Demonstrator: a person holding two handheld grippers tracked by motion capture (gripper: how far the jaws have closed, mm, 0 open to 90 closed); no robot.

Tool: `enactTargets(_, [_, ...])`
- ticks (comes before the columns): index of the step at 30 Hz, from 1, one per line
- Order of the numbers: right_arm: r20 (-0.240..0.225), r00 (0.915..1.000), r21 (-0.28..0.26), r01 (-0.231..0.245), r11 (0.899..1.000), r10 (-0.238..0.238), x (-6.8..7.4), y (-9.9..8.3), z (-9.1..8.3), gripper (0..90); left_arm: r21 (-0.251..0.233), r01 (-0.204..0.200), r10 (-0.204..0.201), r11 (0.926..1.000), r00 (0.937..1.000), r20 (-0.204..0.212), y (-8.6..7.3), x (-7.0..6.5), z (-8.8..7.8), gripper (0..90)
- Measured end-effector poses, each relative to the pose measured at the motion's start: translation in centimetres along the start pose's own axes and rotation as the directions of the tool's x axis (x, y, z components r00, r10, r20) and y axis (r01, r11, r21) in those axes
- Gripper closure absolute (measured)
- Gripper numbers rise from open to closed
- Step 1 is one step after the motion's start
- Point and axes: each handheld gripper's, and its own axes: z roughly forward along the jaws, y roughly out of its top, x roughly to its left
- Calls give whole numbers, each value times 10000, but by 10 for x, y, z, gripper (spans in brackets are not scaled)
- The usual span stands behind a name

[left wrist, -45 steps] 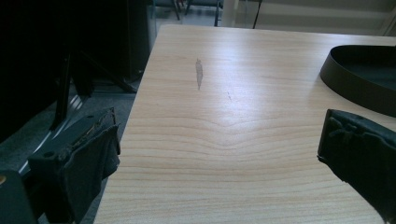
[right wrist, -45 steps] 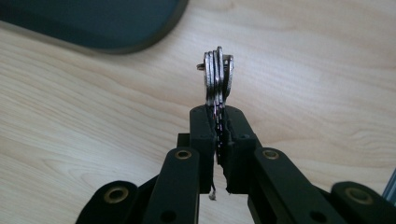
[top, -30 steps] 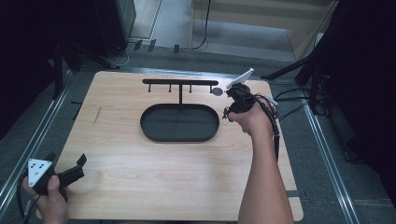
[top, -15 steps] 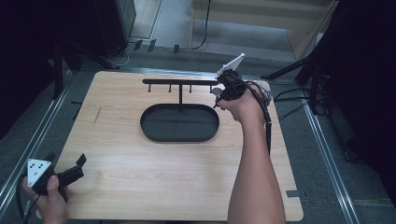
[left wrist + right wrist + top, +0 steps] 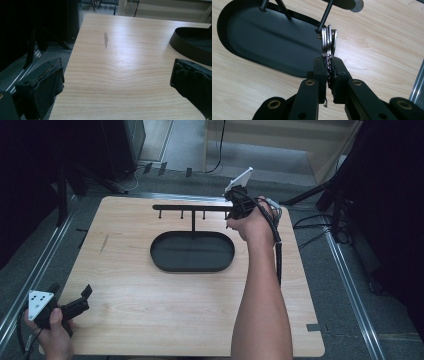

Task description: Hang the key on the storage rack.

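We hold keys [image 5: 328, 41] at the rack [image 5: 192, 208].
Our right gripper [image 5: 328, 75] clamps them beside a peg; our left gripper [image 5: 117, 82] gapes above the table [image 5: 125, 75].

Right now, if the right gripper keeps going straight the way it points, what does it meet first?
Probably the rack's hook peg: the right gripper holds the keys right against it. Depth is unclear.

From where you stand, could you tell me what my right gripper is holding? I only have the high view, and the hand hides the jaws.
Observer: The right gripper is shut on a bunch of keys.
Operator: Thank you. Are the keys on a hook yet?
Observer: They sit right against the tip of one peg; I cannot tell whether they are hooked.
Operator: And what lies beneath them?
Observer: The black tray's rim and bare table.
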Motion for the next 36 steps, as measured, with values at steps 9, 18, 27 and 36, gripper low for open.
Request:
enactTargets(9, [31,10000,-45,3,10000,-3,3,4,4,840,4,-10,10,10000,10000,-8,0,0,0,0])
enactTargets(18, [227,9997,-232,99,9997,-93,6,8,4,840,-10,26,-26,10000,10000,-9,0,0,0,0])
enactTargets(27, [271,9994,-129,199,9997,-196,9,8,5,839,8,8,-8,10000,10000,14,0,0,0,0])
enactTargets(36, [453,9983,-426,383,9984,-364,8,8,5,838,11,-6,6,10000,10000,7,0,0,0,0])
